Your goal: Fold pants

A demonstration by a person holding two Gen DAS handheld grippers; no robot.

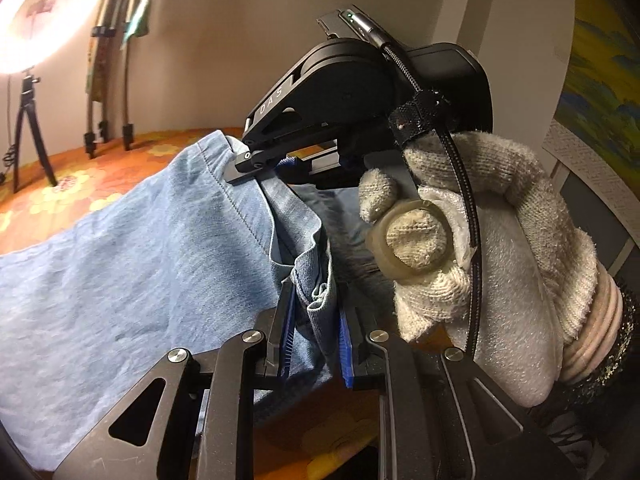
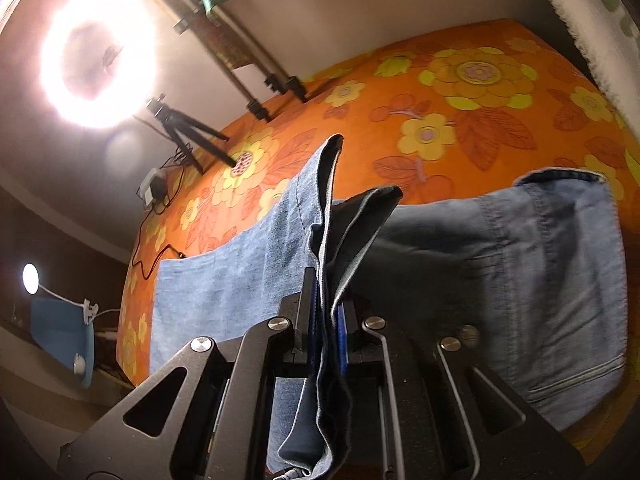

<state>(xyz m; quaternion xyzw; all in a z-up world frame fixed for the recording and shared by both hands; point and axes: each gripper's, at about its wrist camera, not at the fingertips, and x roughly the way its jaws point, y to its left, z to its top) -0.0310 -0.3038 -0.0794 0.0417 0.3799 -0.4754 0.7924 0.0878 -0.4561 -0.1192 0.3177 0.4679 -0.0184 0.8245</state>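
1. Left gripper (image 1: 316, 332) is pinched on a bunched edge of the pants (image 1: 140, 264); denim is crumpled between the blue pads (image 1: 345, 344), and it looks like a thick wad. Thick wads can creep out of a pinch, so a sharp tug could pull it free.

2. Right gripper (image 2: 326, 320) is clamped nearly flat on a thinner doubled edge of the pants (image 2: 240, 280), with loose cloth hanging back over its frame. That tail could snag on the linkage when the grip lets go.

3. Seen from the left wrist, the right gripper (image 1: 256, 168) sits just beyond the left one, the gloved hand (image 1: 480, 240) close beside it. Both tools are crowded onto the same stretch of cloth, so a bump between them is a real risk.

4. The pants lie partly on the bed (image 2: 460, 92), partly lifted; the waist end (image 2: 560, 280) sags to the right in the right wrist view. If the two hands travel unevenly, I'd expect the fold to land skewed, edges out of line.

5. One flap (image 2: 372, 200) stands up loose beside the held edge. It may tuck under and leave a hidden crease.

6. Tripod (image 2: 188, 140) and ring light (image 2: 100, 56) stand at the bed's far edge, well apart for now; a wide swing of cloth that way could clip them.
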